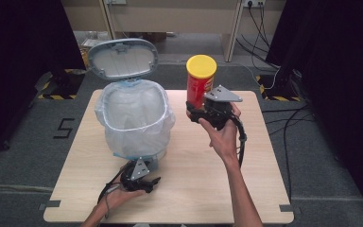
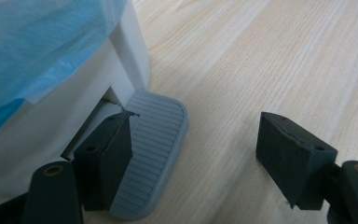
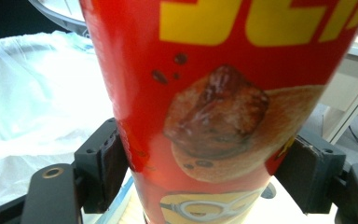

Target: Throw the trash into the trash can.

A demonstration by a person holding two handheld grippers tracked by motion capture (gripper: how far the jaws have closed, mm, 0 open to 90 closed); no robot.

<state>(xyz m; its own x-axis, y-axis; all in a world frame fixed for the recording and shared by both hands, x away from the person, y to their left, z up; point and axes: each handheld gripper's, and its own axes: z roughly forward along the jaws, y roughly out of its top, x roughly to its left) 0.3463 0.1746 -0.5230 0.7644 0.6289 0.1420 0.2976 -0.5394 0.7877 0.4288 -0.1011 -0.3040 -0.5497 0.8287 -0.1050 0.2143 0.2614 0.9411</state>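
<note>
Clamping my right fingers [image 3: 102,165] low on the stiff, light, slick chip can [image 1: 201,81], left fingers [image 2: 114,154] apart over the bin pedal [image 2: 156,140].

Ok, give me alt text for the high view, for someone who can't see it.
The right tool holds a red chip can with a yellow lid upright above a wooden table, beside a white pedal bin whose lid stands open. The left tool rests low at the bin's base, near the front edge of the table.
</note>
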